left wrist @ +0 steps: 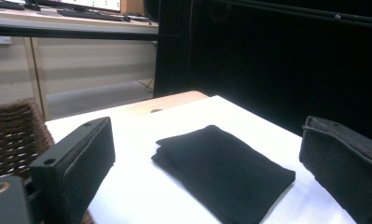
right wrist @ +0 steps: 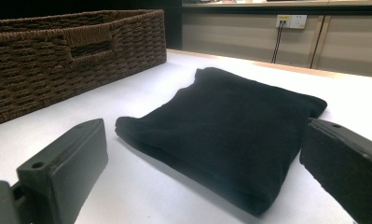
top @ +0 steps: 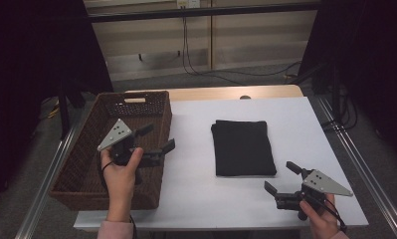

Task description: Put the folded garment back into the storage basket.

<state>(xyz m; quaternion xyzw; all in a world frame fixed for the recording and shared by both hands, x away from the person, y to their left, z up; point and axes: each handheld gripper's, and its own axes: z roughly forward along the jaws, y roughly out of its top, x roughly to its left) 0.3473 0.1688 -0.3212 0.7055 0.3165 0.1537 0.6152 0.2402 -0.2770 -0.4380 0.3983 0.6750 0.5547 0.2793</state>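
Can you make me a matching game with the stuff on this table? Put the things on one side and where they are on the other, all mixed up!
Things:
1. black folded cloth
2. brown woven basket
3. left gripper
4. right gripper

Places or states:
A. held open above the basket's right rim
B. at the table's left edge
C. lying flat in the middle of the white table
D. held open near the table's front right corner

Pairs: 1-C, 2-B, 3-A, 4-D
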